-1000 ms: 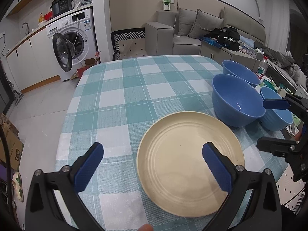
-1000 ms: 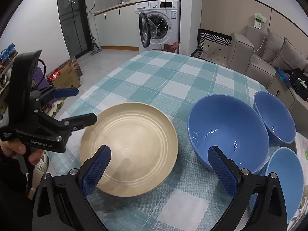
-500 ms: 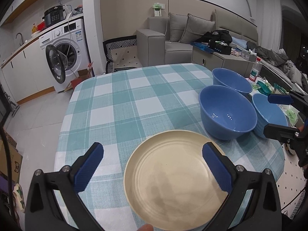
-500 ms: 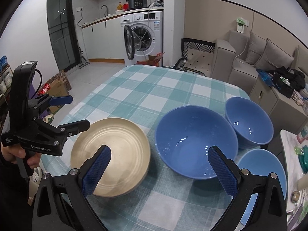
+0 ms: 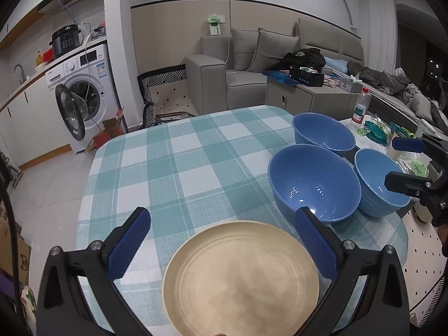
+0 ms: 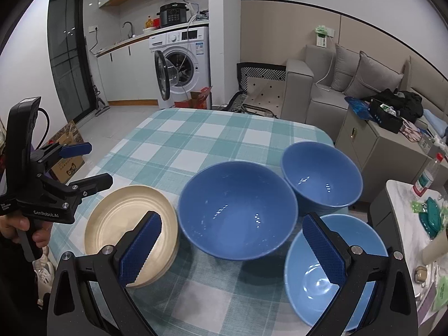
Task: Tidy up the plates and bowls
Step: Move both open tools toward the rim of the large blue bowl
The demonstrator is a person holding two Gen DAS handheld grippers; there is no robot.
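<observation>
Three blue bowls (image 6: 237, 211) are crowding the counter's (image 5: 179, 168) right edge beside the cream plate (image 5: 240, 281), while both grippers, left (image 5: 221, 245) and right (image 6: 232, 247), are hovering with jaws spread, pinching nothing; a careless reach is risking knocking the nearest bowl (image 6: 333, 268) off

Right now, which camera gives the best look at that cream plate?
The left wrist view: the cream plate lies nearly whole and face-up between the open fingers. The right wrist view shows it off to the side, partly hidden behind a blue finger pad.
</observation>
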